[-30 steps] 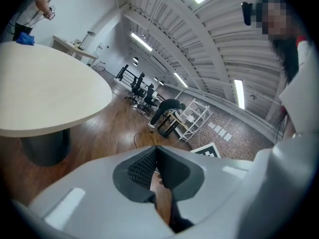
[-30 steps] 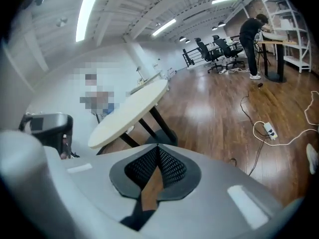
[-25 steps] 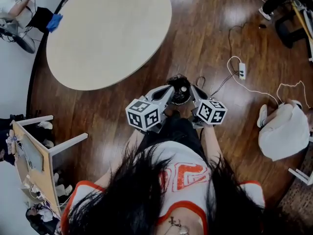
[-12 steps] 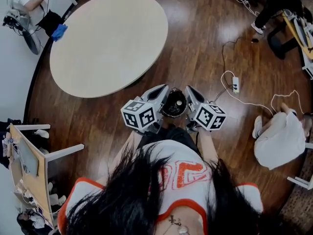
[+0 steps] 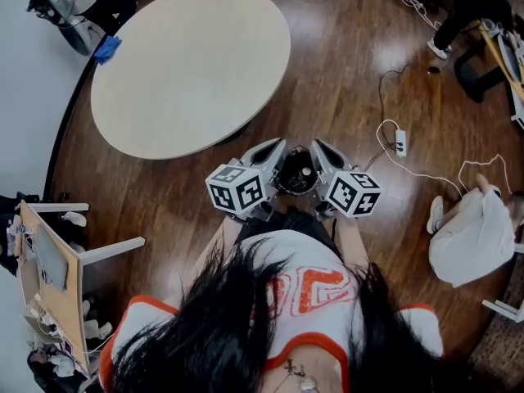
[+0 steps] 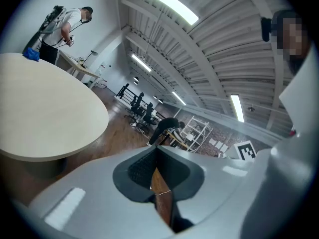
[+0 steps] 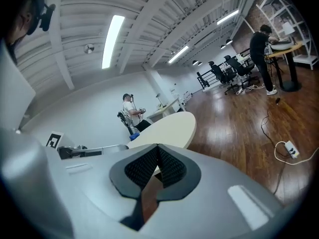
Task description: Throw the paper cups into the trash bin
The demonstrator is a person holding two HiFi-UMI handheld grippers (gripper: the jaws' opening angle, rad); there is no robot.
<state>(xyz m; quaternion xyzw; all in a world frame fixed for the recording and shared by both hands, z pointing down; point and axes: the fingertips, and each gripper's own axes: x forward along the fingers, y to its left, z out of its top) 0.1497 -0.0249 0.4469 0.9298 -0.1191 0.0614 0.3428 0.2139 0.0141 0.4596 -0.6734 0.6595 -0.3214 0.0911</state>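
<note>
Over last second I raised both claws a little, side by side, close before my chest. My left gripper (image 5: pixel 270 155) was pressed together, nothing between pads. My right gripper (image 5: pixel 323 155) was also pressed together and empty. Round table (image 5: pixel 188 64) ahead showed no paper cups, and no other view showed any. No trash bin made out either. Judged: nothing carried, so task was finished or cups were still to find.

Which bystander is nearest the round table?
The person in the white top, standing just past the round table's far edge; the person in black leans over a desk well away.
</note>
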